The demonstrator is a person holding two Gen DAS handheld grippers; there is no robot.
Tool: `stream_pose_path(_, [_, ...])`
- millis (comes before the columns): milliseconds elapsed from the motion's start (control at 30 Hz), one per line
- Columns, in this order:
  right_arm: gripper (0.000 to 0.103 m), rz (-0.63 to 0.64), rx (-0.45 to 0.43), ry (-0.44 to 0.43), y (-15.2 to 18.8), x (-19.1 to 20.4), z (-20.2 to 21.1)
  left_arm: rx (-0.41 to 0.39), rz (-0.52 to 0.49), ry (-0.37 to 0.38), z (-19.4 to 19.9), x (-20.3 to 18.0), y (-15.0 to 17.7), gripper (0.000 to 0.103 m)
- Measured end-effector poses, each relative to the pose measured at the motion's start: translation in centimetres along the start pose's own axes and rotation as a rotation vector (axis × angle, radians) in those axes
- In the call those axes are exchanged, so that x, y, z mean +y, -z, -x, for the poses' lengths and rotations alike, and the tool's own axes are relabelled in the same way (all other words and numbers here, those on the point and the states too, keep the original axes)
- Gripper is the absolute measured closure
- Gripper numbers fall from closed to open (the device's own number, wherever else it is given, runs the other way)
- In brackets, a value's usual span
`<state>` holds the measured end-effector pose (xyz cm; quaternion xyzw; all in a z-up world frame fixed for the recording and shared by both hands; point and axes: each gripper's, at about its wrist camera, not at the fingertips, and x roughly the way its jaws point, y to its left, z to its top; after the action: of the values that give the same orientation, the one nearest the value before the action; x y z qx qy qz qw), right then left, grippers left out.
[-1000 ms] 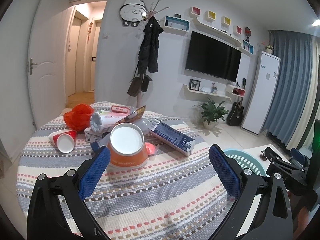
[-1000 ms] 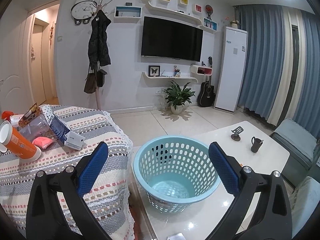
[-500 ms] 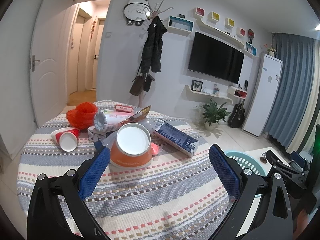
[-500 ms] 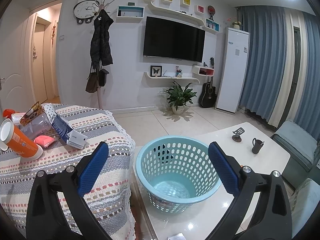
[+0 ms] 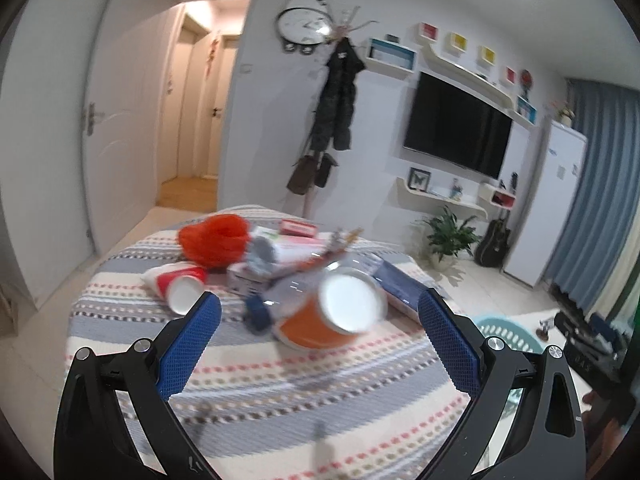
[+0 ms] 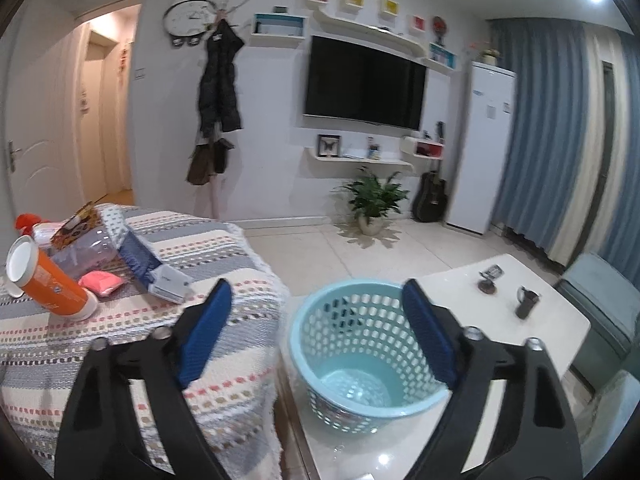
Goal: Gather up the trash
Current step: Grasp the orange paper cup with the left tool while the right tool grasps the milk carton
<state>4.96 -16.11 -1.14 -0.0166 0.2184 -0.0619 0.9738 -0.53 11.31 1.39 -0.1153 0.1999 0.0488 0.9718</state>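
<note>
A pile of trash lies on the striped tablecloth [image 5: 248,392]: an orange can [image 5: 328,316] on its side, a red-and-white paper cup [image 5: 176,280], an orange net ball [image 5: 214,238], a blue box [image 5: 400,284] and a clear bottle. My left gripper [image 5: 318,336] is open and empty, just short of the orange can. My right gripper [image 6: 316,328] is open and empty above the light-blue basket [image 6: 360,356], which looks empty. The orange can [image 6: 52,284], a pink packet [image 6: 100,282] and the blue box [image 6: 150,268] show at left in the right wrist view.
The basket stands on a white low table [image 6: 532,320] with a small mug [image 6: 526,304] and a dark object [image 6: 488,280]. A grey seat [image 6: 600,300] is at the right. A coat rack, TV, plant and guitar line the far wall.
My left gripper has shifted left and turned, so the orange can now sits between its fingers toward the right. My right gripper has moved slightly left; the basket is more centred.
</note>
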Motion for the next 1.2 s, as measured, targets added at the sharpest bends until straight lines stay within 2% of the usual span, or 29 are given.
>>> stream_pose_path(100, [0.041,0.016,0.011,-0.063,-0.7,1.1,-1.1,0.035,0.037,0.058,-1.2,1.1,-1.8,0.008])
stream_pose_path(167, [0.045,0.029,0.022,-0.114,-1.4,2.2,-2.2,0.062,0.026,0.094,-2.4,0.5,-3.0,0.008])
stream_pose_path(267, [0.047,0.038,0.052,-0.196,-2.5,4.1,-3.9,0.11,-0.004,0.078,-5.1,-0.9,-3.9,0.011])
stream_pose_path(333, [0.049,0.034,0.089,-0.252,-3.2,5.2,-5.6,0.158,-0.014,0.048,-7.3,-1.4,-3.9,0.023])
stream_pose_path(367, [0.053,0.034,0.108,-0.271,-3.5,5.7,-6.3,0.188,-0.008,0.043,-8.4,-1.4,-3.7,0.026])
stream_pose_path(433, [0.06,0.037,0.14,-0.308,-4.0,6.7,-7.8,0.236,0.004,0.033,-10.0,-1.1,-3.1,0.042])
stream_pose_path(500, [0.067,0.037,0.173,-0.343,-4.3,7.5,-9.2,0.253,0.023,0.065,-10.2,-0.5,-2.5,0.043])
stream_pose_path(600, [0.067,0.045,0.217,-0.421,-4.6,8.7,-11.1,0.258,0.021,0.093,-9.1,-0.4,-1.6,0.046])
stream_pose_path(667, [0.067,0.057,0.253,-0.466,-4.6,9.6,-12.3,0.282,0.015,0.12,-8.5,-0.4,-0.9,0.046])
stream_pose_path(800, [0.069,0.08,0.275,-0.502,-4.1,10.8,-13.0,0.341,-0.013,0.151,-7.3,-0.7,1.7,0.043])
stream_pose_path(900, [0.069,0.099,0.277,-0.528,-3.7,11.1,-12.6,0.39,-0.025,0.161,-7.3,-0.9,3.5,0.035])
stream_pose_path(1033, [0.069,0.122,0.29,-0.547,-3.7,10.7,-12.6,0.446,-0.016,0.114,-8.9,-1.4,4.9,0.023])
stream_pose_path(1200, [0.069,0.194,0.33,-0.567,-2.8,11.8,-13.5,0.474,-0.021,0.023,-10.0,-2.2,5.8,0.02])
